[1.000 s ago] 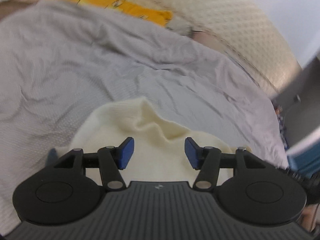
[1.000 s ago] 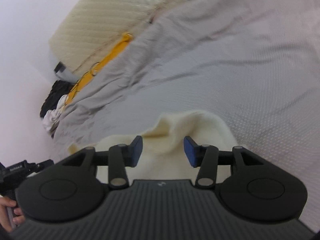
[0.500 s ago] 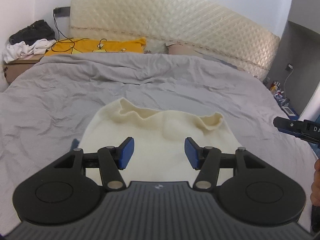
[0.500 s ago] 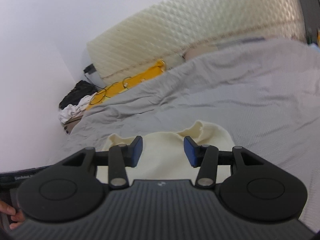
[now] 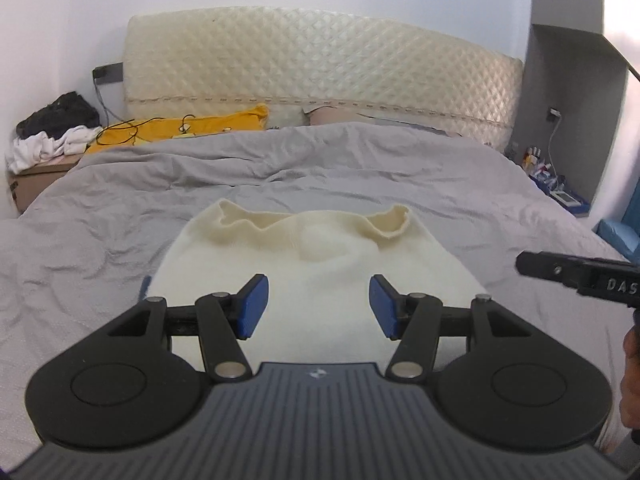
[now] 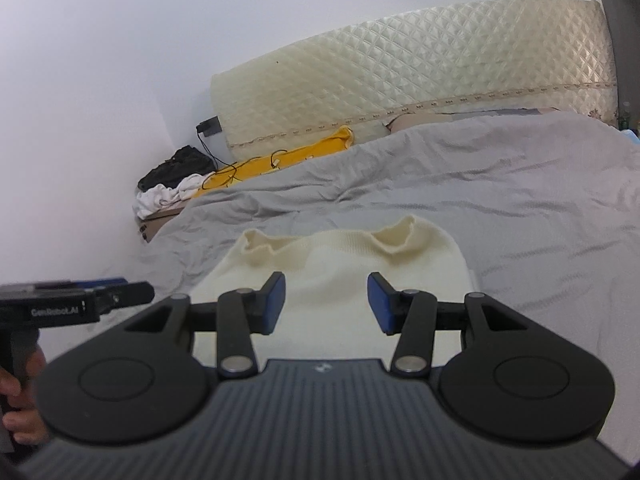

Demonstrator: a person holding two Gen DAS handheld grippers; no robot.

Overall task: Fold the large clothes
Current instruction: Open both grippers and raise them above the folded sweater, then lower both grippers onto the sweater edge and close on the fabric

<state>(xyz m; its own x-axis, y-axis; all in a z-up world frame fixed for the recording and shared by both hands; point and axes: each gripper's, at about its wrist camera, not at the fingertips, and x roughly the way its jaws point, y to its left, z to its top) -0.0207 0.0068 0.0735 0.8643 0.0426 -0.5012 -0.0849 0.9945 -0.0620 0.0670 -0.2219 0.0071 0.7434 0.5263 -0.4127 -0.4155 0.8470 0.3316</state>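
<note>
A: Sweater (image 5: 320,272), the cream one, lies flat on the gray blanket (image 5: 100,216) of the bed, near the front edge. That's the left cam pic.

B: Is it folded?

A: Looks partly folded, I think. It makes a neat block w/ straight sides, and a wavy ribbed edge (image 5: 256,224) sits along the far end. No sleeves stick out, so they're prob tucked in or under. Can't tell which.

B: And the left gripper (image 5: 316,306)?

A: Jaws apart, nothing btwn the blue pads (image 5: 254,304). It hangs over the near end of the sweater, not touching it. Tip of the other tool pokes in at the right side.

B: OK, right cam now.

A: Same sweater (image 6: 332,264), seen a bit from the side. Still the same block shape, wavy edge far away. Right gripper (image 6: 326,304) is let go too, pads spread, empty, above the near part of the cloth. Left tool and a hand (image 6: 20,400) show at the left edge.

B: So what's left?

A: My guess: one more fold, near end up to far end, or far to near, to make it small. Then smooth that bump in the middle. Both tools need to grab a corner first.

B: Other stuff?

A: Yellow cloth (image 6: 280,160) and a clothes pile (image 6: 172,188) by the headboard (image 6: 400,80), well apart from the sweater.
</note>
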